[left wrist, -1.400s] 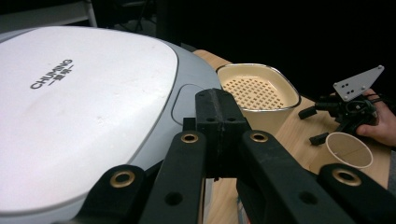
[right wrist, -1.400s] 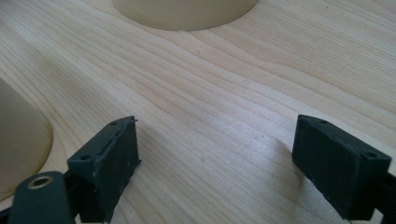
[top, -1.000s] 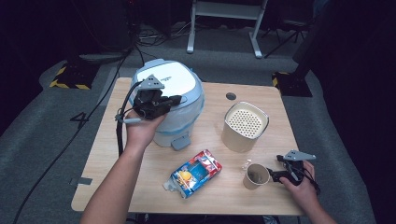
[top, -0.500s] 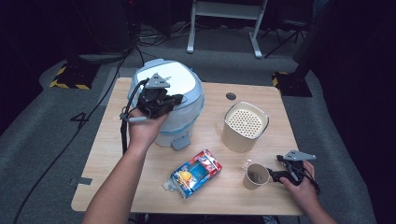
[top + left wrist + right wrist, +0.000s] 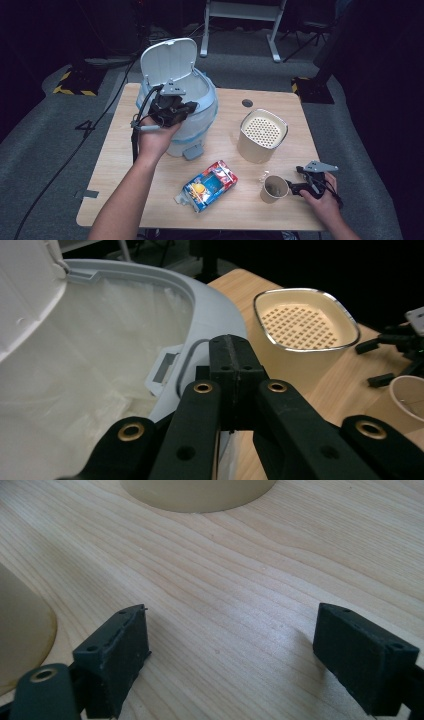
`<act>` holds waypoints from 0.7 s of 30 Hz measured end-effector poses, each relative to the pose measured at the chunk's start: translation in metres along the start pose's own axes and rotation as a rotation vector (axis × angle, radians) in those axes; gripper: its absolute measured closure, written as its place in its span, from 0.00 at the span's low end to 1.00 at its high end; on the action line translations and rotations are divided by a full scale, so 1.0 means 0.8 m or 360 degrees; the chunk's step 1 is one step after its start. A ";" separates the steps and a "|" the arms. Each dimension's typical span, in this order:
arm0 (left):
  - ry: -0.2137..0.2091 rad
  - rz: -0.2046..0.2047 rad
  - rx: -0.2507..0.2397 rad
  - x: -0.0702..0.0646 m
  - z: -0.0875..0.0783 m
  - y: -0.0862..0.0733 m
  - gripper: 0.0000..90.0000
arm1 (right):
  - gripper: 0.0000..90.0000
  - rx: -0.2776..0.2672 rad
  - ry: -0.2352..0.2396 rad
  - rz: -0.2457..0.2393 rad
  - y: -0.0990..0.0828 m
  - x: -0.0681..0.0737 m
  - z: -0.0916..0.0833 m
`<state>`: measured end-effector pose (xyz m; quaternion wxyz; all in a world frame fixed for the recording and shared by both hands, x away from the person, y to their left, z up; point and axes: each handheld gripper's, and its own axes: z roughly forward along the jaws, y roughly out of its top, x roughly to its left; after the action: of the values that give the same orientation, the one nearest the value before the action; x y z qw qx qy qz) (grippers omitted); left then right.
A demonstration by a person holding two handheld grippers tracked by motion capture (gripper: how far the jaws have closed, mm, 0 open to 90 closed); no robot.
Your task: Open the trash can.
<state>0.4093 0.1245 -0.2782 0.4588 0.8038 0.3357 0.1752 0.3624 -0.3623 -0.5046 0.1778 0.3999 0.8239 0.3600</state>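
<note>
White bin point(image 5: 197, 107) lid up | left gripper point(image 5: 172, 111) jaws together | right gripper point(image 5: 300, 186) jaws apart | carton point(image 5: 210, 185) print unreadable

Overhead light brightens the table point(image 5: 125, 165) against dark surroundings, with soft shadows and blurred near tongs

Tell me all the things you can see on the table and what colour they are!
bin: one, pale blue and white, lid up, back left of the table.
perforated-top canister: one, cream, middle right.
paper cup: one, tan, front right, beside the right gripper.
snack packet: one, blue and red, lying front centre.
left gripper: one, black, jaws shut, at the bin's rim.
right gripper: one, black, jaws open, over bare wood.
</note>
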 end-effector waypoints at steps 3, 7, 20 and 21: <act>-0.0018 -0.0009 -0.0064 0.000 -0.004 -0.005 0.98 | 0.16 0.0002 0.0002 -0.0001 0.000 0.000 0.000; -0.0246 -0.0066 -0.0191 0.000 -0.018 -0.010 0.74 | 0.16 -0.0001 0.0002 0.0002 0.000 0.000 0.000; -0.0347 0.0025 -0.0161 -0.031 -0.026 -0.050 0.64 | 0.16 0.0001 0.0002 0.0001 0.000 0.000 0.000; -0.0349 0.0019 -0.0162 -0.033 -0.024 -0.055 0.64 | 0.16 -0.0001 0.0001 0.0002 0.000 0.000 0.000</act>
<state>0.3628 0.1336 -0.3049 0.5320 0.7957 0.2695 0.1056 0.3624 -0.3623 -0.5046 0.1773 0.4002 0.8236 0.3606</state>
